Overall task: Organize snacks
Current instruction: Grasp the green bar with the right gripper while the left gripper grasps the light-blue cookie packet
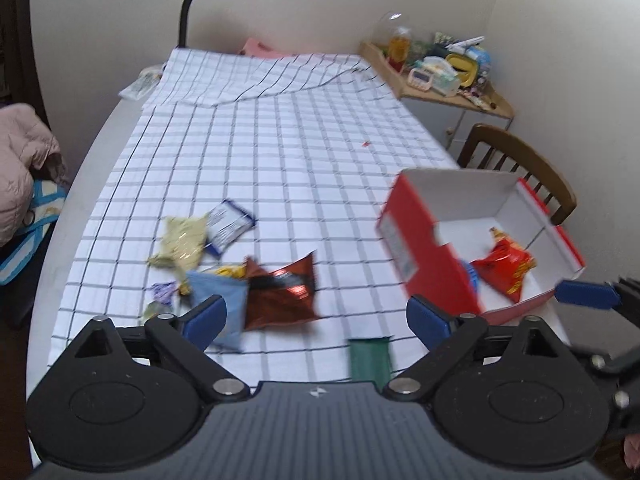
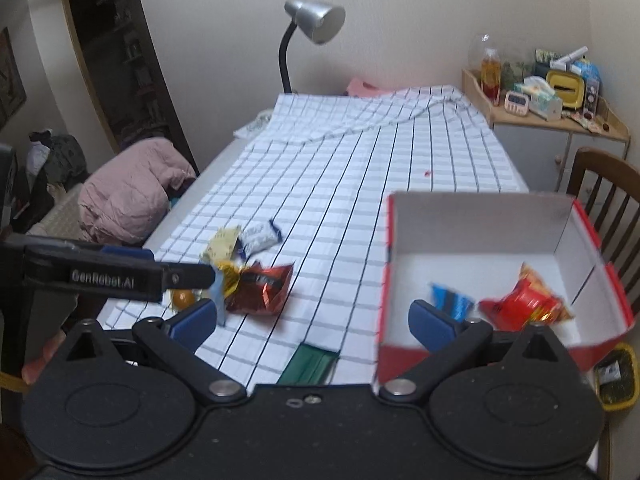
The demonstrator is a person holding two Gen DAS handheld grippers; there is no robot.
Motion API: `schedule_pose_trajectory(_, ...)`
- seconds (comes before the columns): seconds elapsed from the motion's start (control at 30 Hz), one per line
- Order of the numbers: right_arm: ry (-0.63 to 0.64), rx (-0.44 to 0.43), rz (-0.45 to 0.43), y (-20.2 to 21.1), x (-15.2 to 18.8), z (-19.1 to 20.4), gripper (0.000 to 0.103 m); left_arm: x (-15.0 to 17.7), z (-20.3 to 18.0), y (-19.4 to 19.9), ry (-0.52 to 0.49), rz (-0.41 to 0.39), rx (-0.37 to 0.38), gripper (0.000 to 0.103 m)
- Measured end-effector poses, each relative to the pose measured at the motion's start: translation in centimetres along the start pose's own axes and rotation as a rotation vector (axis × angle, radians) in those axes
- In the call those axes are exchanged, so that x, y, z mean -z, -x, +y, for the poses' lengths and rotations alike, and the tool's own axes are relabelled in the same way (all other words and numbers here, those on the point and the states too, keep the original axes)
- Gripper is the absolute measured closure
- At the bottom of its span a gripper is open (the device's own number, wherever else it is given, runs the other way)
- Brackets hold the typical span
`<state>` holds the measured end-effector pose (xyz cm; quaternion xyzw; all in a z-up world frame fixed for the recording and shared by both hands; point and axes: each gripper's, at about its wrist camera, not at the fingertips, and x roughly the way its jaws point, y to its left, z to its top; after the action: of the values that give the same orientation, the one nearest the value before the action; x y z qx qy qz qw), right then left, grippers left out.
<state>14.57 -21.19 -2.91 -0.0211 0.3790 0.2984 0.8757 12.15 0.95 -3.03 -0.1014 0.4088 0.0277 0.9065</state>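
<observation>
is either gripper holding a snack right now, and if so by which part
Nothing is held. The left gripper and right gripper both stand wide open with nothing between their fingers.

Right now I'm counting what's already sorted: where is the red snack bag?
The red snack bag lies inside the red box, near its right wall, with a blue packet beside it on the left.
</observation>
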Motion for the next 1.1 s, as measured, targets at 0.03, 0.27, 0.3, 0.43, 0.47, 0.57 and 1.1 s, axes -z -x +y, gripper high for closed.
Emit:
schedule_pose_trajectory(0.03,0.001,0.01,0.013,-0.6,0.5,0.6,0.001,0.3,0.8,-0.4,0.002,0.008,-0.005,0.006)
schedule_pose_trajectory(0.27,-0.012,0.102,0.087,-5.3,3.5,3.7,0.001,1.8,4.9,-3.4,-0.072,0.028,-0.027,0.006)
schedule_pose_trajectory(0.3,-0.018,0.114,0.098,-6.0,3.8,3.7,0.002,1.9,5.2,-3.8,-0.088,0.025,-0.03,0.006)
schedule_pose_trajectory(0.43,-0.051,0.174,0.136,-8.7,4.8,3.9,0.004,2.2,6.2,-5.9,-0.122,0.037,-0.028,0.006)
schedule_pose_trajectory(0.47,-0.062,0.188,0.142,-9.2,5.0,3.8,0.004,2.3,6.4,-6.4,-0.125,0.042,-0.031,0.006)
schedule_pose_trajectory(0.57,-0.093,0.216,0.158,-10.8,5.4,3.5,0.005,2.7,7.0,-7.9,-0.132,0.056,-0.049,0.006)
schedule_pose_trajectory(1.1,-0.1,0.329,0.255,-15.7,6.4,3.6,0.029,3.0,8.0,-11.8,-0.141,0.06,-0.06,0.021)
